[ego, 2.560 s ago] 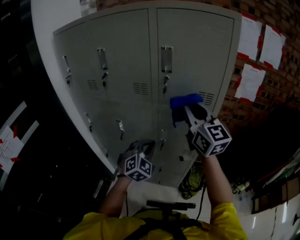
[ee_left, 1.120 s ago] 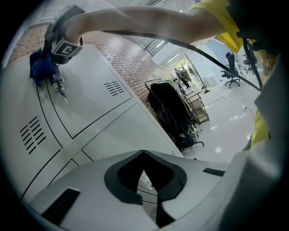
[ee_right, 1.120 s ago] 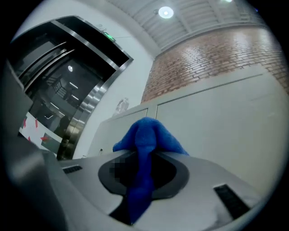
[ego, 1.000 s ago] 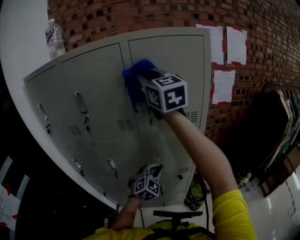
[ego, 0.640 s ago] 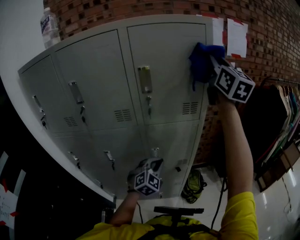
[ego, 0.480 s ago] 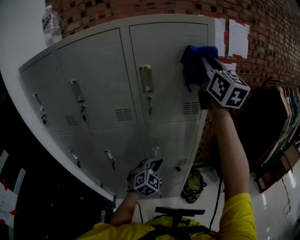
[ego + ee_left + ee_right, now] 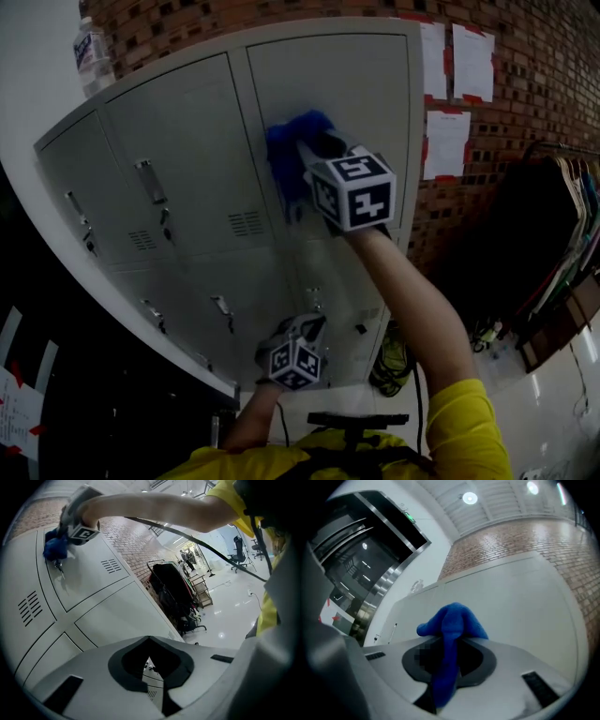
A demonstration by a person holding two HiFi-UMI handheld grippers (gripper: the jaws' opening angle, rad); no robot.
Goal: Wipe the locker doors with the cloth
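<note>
A grey bank of lockers (image 7: 187,141) fills the head view. My right gripper (image 7: 305,150) is shut on a blue cloth (image 7: 292,155) and presses it against the left side of the upper right door (image 7: 366,103), over its handle. In the right gripper view the blue cloth (image 7: 452,634) bunches out between the jaws against the pale door (image 7: 520,602). My left gripper (image 7: 305,328) hangs low before the lower doors, shut with nothing in it. From the left gripper view the cloth (image 7: 55,549) shows far up at the left.
Paper sheets (image 7: 448,103) hang on the brick wall right of the lockers. A plastic bottle (image 7: 89,52) stands on top at the left. A clothes rack (image 7: 553,244) stands to the right, and a bag (image 7: 394,361) lies on the floor by the locker's foot.
My right gripper has swept the cloth from the upper right corner of the door leftward and down to the handle side. The left gripper has stayed put.
</note>
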